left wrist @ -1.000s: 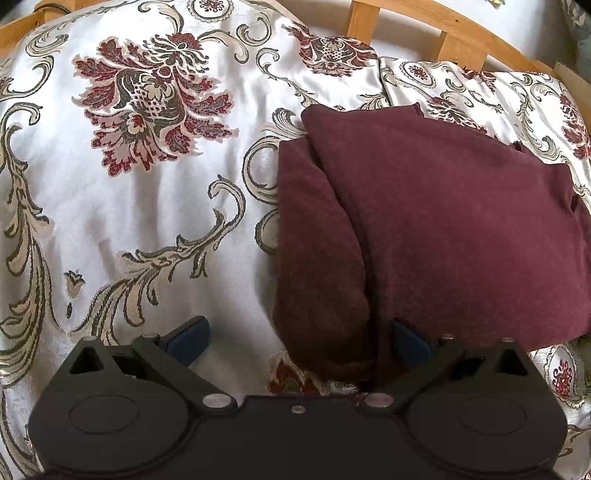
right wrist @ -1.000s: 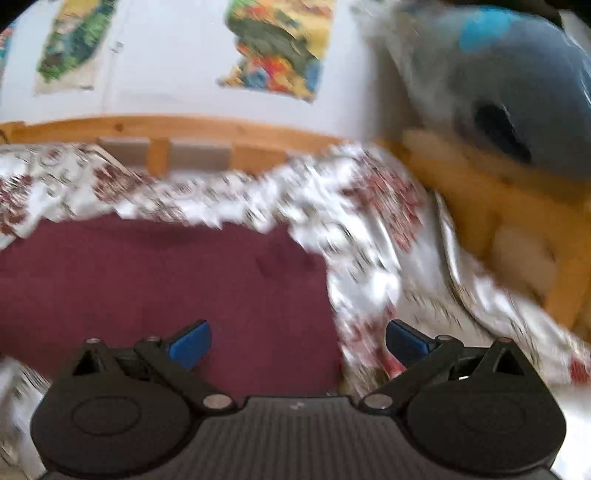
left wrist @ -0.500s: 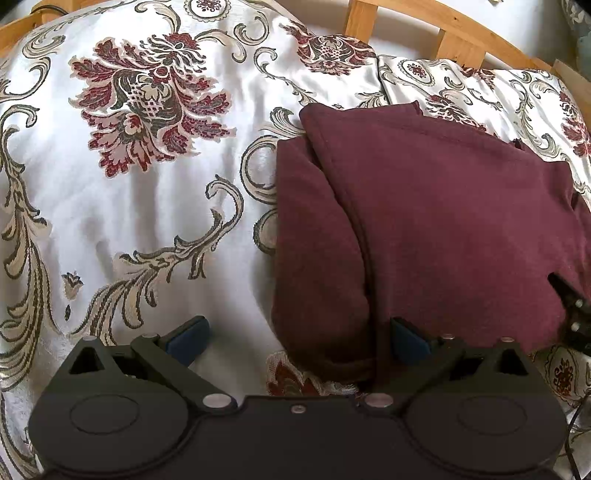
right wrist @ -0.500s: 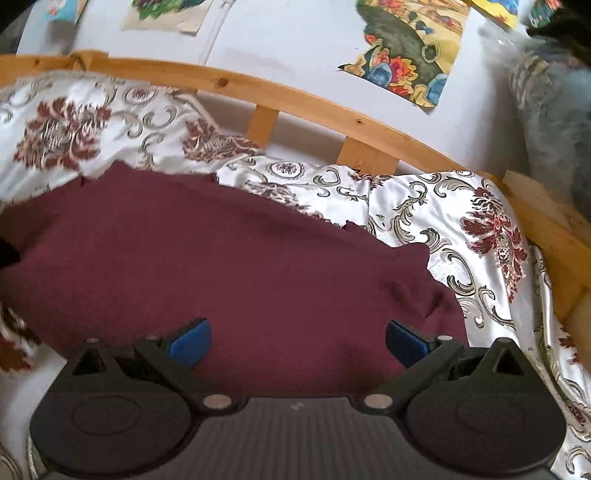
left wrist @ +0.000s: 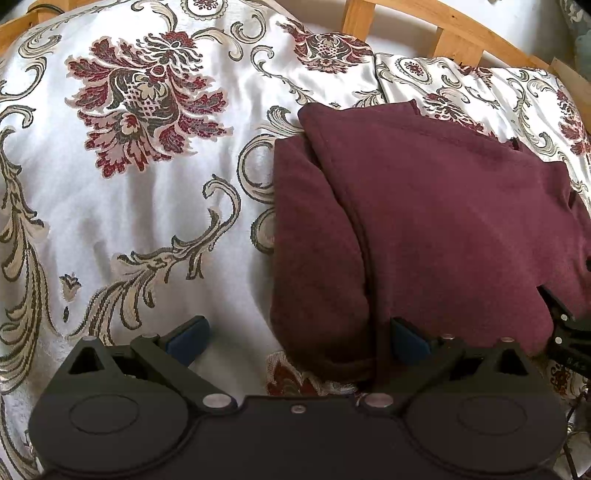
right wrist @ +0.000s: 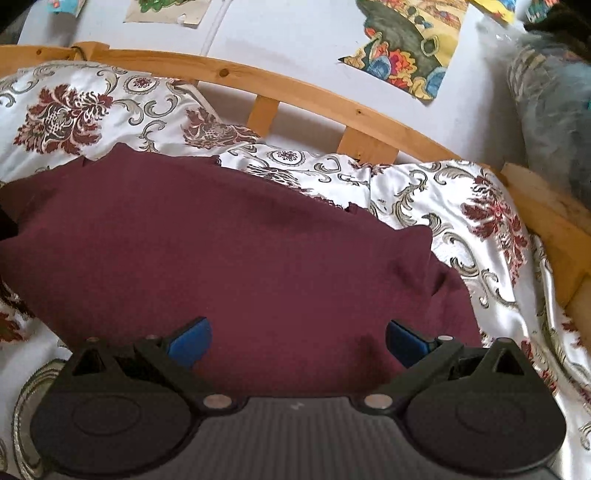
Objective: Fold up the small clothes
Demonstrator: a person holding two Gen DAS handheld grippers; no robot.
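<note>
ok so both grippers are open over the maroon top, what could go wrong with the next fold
1. The maroon garment is already layered at its left edge; the left gripper may pinch only the top layer, so the fold could come apart.
2. The glossy floral bedspread looks slippery and wrinkled; a deep pinch might catch it, or the garment may slide.
3. The right gripper sits close beside the left one, so they might collide.

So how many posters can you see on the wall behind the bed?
3, all only partly in frame. A colourful poster upper right, a green one at the top middle, and a small scrap top left. More may lie outside the view.
</note>
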